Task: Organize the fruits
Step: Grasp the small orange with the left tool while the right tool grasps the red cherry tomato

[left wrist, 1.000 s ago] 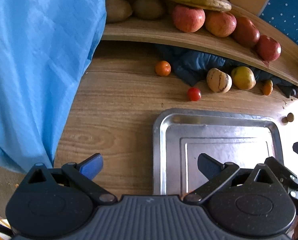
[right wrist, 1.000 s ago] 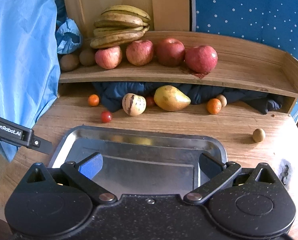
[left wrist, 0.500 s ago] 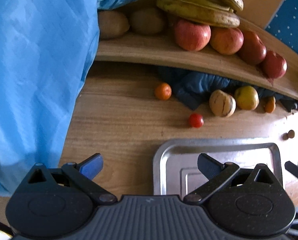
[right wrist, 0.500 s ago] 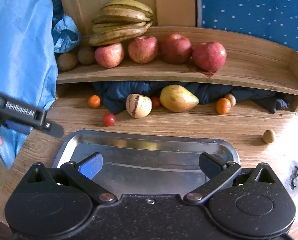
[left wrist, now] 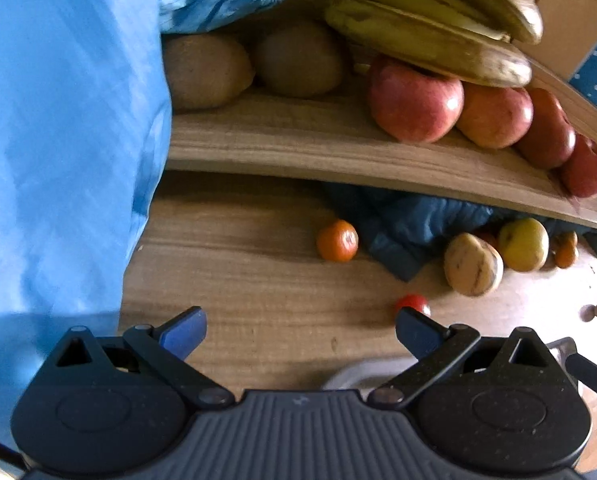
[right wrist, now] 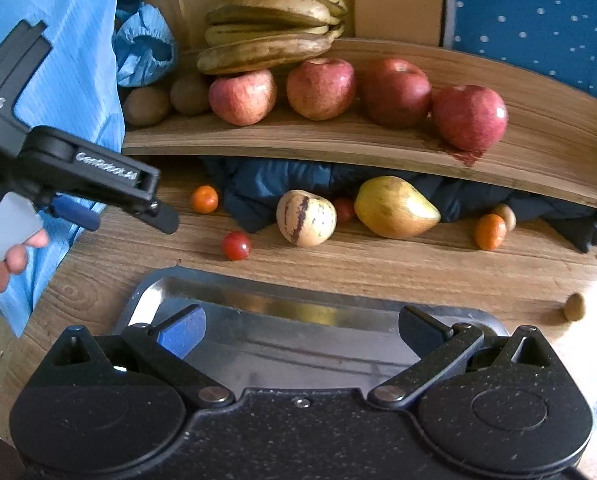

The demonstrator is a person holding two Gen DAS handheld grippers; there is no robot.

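Four red apples (right wrist: 321,88), shelved.

We count four red apples (right wrist: 321,89) on the shelf, two brown kiwis (right wrist: 146,106), and one bunch of bananas (right wrist: 272,42). Below we see two small oranges (right wrist: 204,199), one little red tomato (right wrist: 236,245), one stripy melon (right wrist: 305,218), one yellow pear (right wrist: 394,207) and one metal tray (right wrist: 298,312).
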